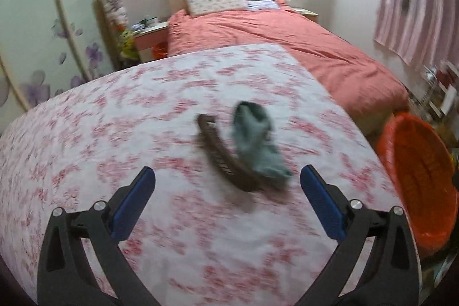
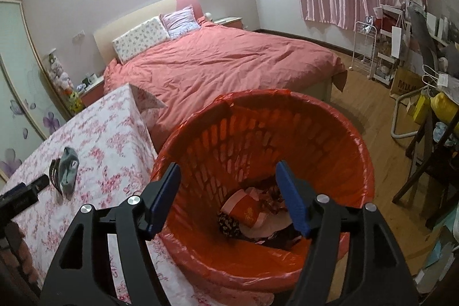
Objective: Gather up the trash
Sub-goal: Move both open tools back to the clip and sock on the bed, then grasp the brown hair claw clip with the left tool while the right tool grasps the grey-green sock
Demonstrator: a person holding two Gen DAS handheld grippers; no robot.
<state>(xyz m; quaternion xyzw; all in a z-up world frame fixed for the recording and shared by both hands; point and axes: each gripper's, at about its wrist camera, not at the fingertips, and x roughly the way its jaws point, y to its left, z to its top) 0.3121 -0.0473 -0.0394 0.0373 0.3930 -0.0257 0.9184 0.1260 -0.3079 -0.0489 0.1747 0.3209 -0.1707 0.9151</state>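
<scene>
A grey-green sock (image 1: 255,139) lies half over a curved brown comb-like piece (image 1: 221,154) on the table with a pink floral cloth (image 1: 100,134). My left gripper (image 1: 226,169) hovers just short of them, open wide, with nothing between its pads. The picture there is blurred. My right gripper (image 2: 228,165) is open over the mouth of the orange-lined basket bin (image 2: 358,151), holding nothing. A red packet (image 2: 246,212) and crumpled wrappers lie at the bin's bottom. The right wrist view also shows the sock (image 2: 68,165) and the left gripper's dark fingers (image 2: 34,185) at the far left.
The bin (image 1: 416,177) stands on the floor against the table's right corner. Behind the table is a bed (image 2: 229,62) with a coral duvet. Striped curtains, a white rack (image 2: 364,50) and a cluttered desk with a chair (image 2: 430,134) line the right side.
</scene>
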